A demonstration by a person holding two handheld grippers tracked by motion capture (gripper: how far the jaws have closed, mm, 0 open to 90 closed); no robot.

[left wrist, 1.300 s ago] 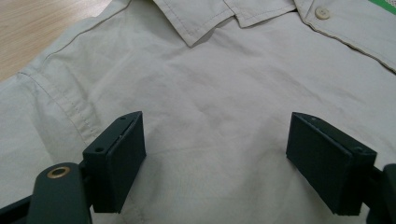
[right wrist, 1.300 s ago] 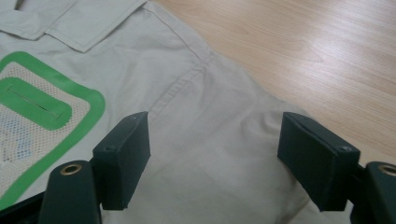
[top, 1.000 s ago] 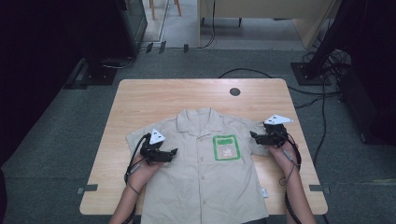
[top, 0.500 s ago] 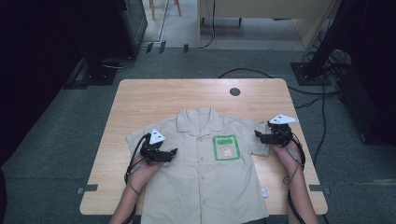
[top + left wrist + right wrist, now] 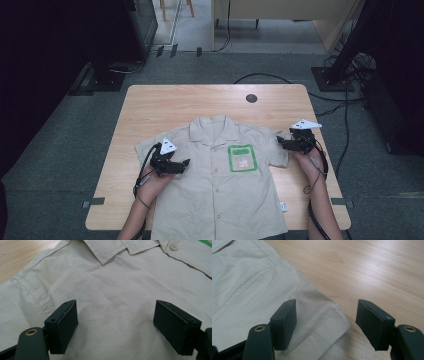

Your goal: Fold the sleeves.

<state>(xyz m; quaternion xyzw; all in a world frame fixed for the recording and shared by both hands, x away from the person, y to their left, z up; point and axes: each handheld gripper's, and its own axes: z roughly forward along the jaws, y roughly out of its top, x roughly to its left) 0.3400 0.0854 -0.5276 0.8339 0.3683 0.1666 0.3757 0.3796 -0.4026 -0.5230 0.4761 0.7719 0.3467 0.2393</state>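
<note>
A pale wooden table (image 5: pixel 165 107) stands on grey carpet (image 5: pixel 60 150). A beige short-sleeved shirt (image 5: pixel 220 185) with a green pocket badge (image 5: pixel 242 158) lies flat at lower centre. The left gripper (image 5: pixel 186 163) is apart over it; the right gripper (image 5: pixel 280 142), jaws just closing yet apart, straddles the sleeve hem (image 5: pixel 329 322).

Wood table (image 5: pixel 165 107), beige shirt (image 5: pixel 220 190) flat
</note>
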